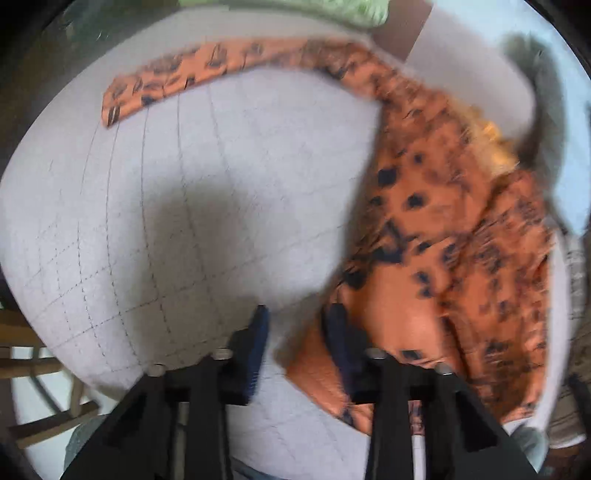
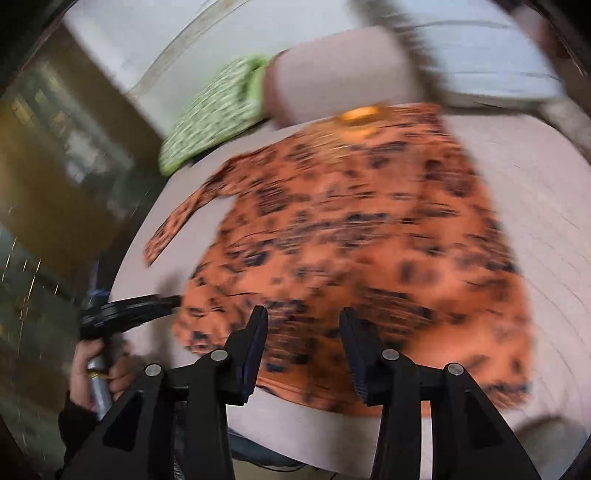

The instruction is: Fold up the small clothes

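Observation:
An orange garment with dark spots (image 1: 454,236) lies on a white quilted table cover (image 1: 155,206). One long sleeve (image 1: 192,77) stretches left along the far edge. My left gripper (image 1: 297,325) is open at the garment's lower left hem, its right finger over the cloth. In the right wrist view the same garment (image 2: 354,229) lies spread out. My right gripper (image 2: 304,332) is open just above its near hem. The left gripper (image 2: 129,310) shows there at the garment's left edge. Both views are blurred by motion.
A green patterned cloth (image 2: 214,110) lies at the table's far edge, also in the left wrist view (image 1: 332,11). A grey fuzzy item (image 1: 543,96) is at the far right. A wooden chair (image 1: 33,369) stands beyond the table's left edge.

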